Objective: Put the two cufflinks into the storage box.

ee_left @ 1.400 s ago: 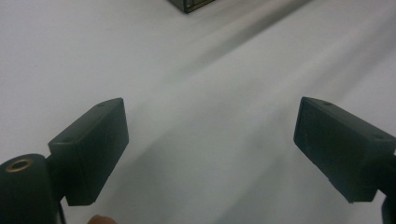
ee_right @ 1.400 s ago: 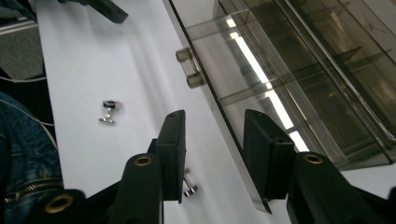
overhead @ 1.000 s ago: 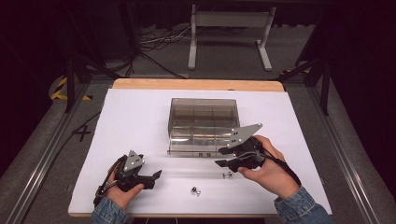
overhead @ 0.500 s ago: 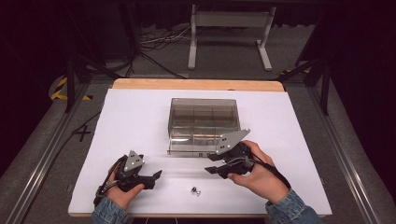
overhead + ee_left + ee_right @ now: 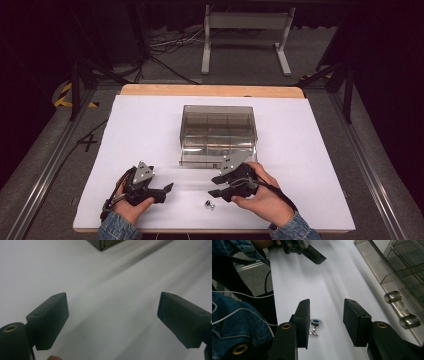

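Observation:
A small silver stud with a blue head lies on the white table, just by the inner face of one jaw of my right gripper. That gripper is open and hovers low over the stud, not pressing on it. In the high view my right gripper points left at the table's front. My left gripper rests to its left, facing it, and is open with nothing between its jaws.
A clear plastic compartment box stands mid-table just beyond the right hand; its front handle is close beside the right gripper. A corner of the box lies ahead of the left gripper. A denim sleeve is at the front edge.
My right gripper has moved left and down from the box's front toward the small stud. The left gripper has stayed where it was.

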